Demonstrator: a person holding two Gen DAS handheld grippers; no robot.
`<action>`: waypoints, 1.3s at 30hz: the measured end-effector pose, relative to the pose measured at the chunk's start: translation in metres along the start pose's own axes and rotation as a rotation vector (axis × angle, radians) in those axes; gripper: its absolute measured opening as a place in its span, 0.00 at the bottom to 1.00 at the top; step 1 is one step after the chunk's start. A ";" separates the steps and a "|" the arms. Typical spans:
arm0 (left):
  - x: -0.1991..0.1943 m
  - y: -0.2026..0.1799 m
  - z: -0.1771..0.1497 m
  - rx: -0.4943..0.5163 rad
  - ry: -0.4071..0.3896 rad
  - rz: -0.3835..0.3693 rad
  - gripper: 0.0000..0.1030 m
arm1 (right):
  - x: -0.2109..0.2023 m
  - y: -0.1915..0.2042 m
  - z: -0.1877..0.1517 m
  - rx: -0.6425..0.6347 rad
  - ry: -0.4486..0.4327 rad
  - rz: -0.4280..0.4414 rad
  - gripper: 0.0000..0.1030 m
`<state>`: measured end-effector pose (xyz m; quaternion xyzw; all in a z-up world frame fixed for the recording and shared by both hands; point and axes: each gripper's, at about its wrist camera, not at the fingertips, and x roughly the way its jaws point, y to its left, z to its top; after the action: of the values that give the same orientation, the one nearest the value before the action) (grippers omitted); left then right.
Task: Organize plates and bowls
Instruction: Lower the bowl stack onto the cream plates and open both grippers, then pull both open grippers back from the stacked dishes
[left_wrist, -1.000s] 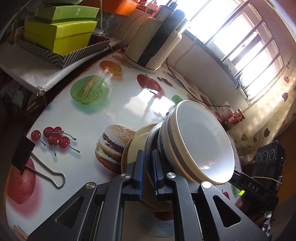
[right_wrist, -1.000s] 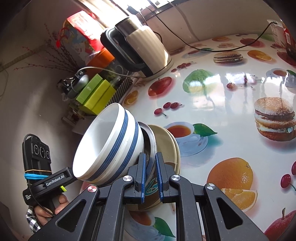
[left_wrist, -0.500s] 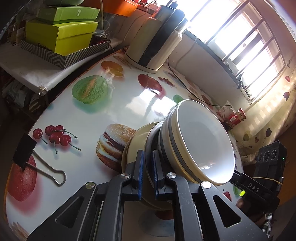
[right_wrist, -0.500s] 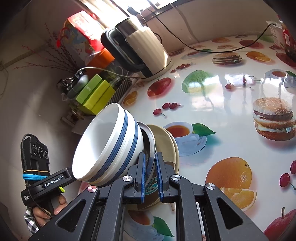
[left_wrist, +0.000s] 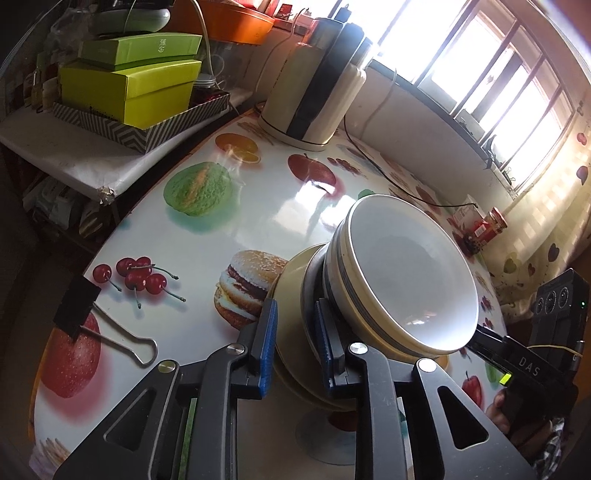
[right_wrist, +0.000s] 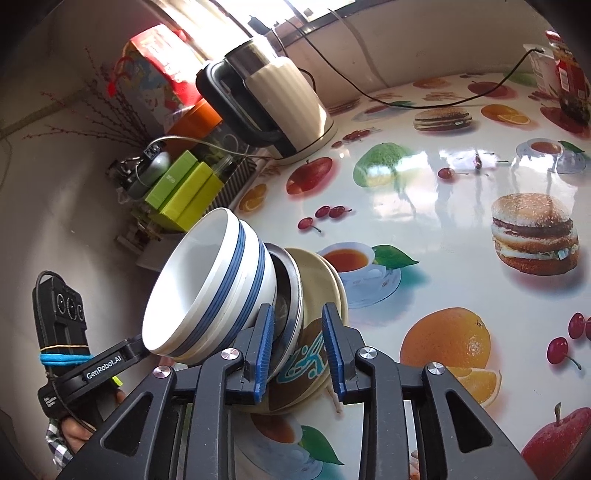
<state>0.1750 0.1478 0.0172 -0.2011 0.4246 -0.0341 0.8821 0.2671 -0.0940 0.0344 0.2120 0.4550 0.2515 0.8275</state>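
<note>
A stack stands on the fruit-print table: cream plates (left_wrist: 291, 280) at the bottom, a metal dish (left_wrist: 310, 291) on them, and white blue-striped bowls (left_wrist: 406, 273) on top. In the right wrist view the same bowls (right_wrist: 207, 288), metal dish (right_wrist: 291, 291) and cream plates (right_wrist: 321, 284) show. My left gripper (left_wrist: 293, 343) is open, its jaws straddling the rims of the plates and dish from one side. My right gripper (right_wrist: 299, 350) is open too, straddling the same rims from the opposite side. Whether the pads touch the rims is unclear.
A cream and black electric kettle (left_wrist: 314, 85) with its cord stands at the table's far edge. Green boxes (left_wrist: 129, 85) sit on a side shelf. A large binder clip (left_wrist: 96, 325) lies at the table's left edge. Red cans (left_wrist: 487, 225) stand near the window.
Both grippers have opened: their blue pads were pinched on the stack's rims and now stand apart. The stack sits in about the same place on the table.
</note>
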 end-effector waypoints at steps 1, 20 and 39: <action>-0.001 -0.001 -0.001 0.008 -0.003 0.008 0.21 | -0.001 0.001 -0.001 -0.003 -0.003 -0.005 0.31; -0.033 -0.015 -0.022 0.104 -0.080 0.160 0.37 | -0.030 0.022 -0.025 -0.085 -0.072 -0.079 0.47; -0.054 -0.025 -0.065 0.157 -0.123 0.236 0.37 | -0.051 0.050 -0.065 -0.200 -0.113 -0.168 0.57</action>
<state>0.0936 0.1165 0.0301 -0.0820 0.3865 0.0490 0.9173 0.1769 -0.0777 0.0642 0.1033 0.3964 0.2131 0.8870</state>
